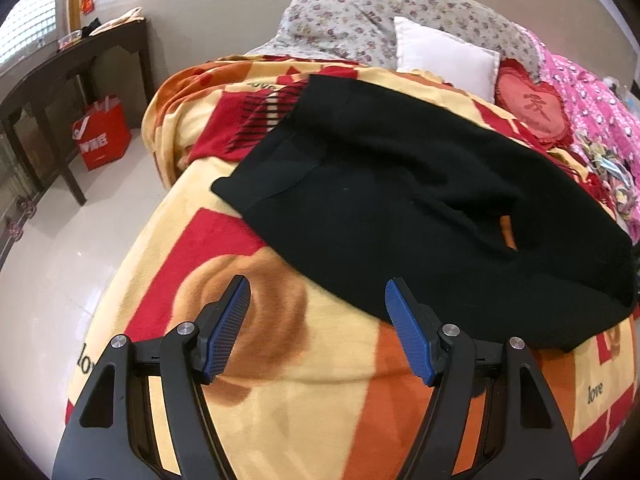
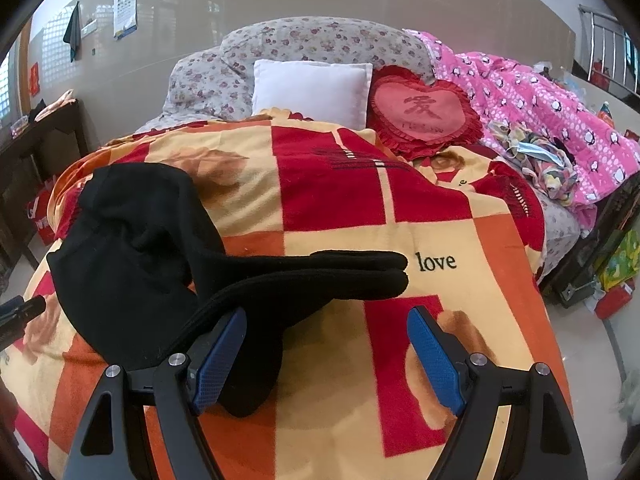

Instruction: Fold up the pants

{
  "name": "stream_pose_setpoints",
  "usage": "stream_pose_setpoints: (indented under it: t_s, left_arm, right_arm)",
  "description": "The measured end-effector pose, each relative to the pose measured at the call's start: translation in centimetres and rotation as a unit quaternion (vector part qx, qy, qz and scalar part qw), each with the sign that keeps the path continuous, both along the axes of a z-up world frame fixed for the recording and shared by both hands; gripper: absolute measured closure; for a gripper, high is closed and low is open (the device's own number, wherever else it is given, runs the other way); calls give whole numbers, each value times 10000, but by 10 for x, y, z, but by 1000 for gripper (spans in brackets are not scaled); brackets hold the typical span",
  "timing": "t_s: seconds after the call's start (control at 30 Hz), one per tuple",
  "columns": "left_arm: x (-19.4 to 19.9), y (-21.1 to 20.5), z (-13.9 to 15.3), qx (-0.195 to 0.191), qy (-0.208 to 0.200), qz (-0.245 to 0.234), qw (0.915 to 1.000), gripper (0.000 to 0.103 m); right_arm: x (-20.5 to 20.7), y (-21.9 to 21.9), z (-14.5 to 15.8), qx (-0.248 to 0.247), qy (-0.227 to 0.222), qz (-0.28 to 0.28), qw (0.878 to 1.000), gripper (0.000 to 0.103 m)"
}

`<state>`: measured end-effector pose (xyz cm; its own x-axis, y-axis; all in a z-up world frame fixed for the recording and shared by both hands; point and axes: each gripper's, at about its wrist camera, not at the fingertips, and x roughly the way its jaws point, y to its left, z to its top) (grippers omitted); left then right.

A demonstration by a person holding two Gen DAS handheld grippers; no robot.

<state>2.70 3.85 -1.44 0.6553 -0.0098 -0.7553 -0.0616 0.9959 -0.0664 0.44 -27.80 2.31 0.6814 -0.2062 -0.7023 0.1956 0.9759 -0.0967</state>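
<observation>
Black pants [image 1: 420,184] lay spread on a patterned blanket [image 1: 304,392] that covered the bed, partly bunched, with the two legs [image 2: 320,276] extended side by side towards the word "love" [image 2: 437,262] printed on the blanket. The left gripper [image 1: 318,300] hovered over the blanket just short of the near edge of the pants, its blue pads [image 1: 228,332] set wide apart and holding nothing. The right gripper [image 2: 326,332] was likewise spread, empty, above the blanket; its left-hand pad [image 2: 218,364] stood over the near fold of the pants, though contact could not be determined. Beyond the pants, at the head of the bed, a white pillow [image 2: 312,90] leaned against a floral quilt [image 2: 320,42]; a red heart-shaped cushion [image 2: 424,114] lay beside the pillow, and a pink quilt [image 2: 540,100] lay beyond the cushion. Near the pink quilt, loose cloth items and a blue face mask [image 2: 538,152] lay in a heap. On the floor, on the far side of the pants from the cushion, a red paper bag [image 1: 102,132] stood against a dark wooden worktop [image 1: 60,80].
</observation>
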Motion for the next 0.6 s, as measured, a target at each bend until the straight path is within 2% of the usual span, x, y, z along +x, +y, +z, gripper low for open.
stream_pose_setpoints:
  t_s: [0.33,0.6]
  left_arm:
    - [3,7,-2,18,14,80,10000,32]
    - [7,11,-3,-2,65,114,9999,32]
  right_arm:
    - [3,9,1,-30,-9,111,9999,21]
    - [-3,15,18,-129,-265,143,9995,21]
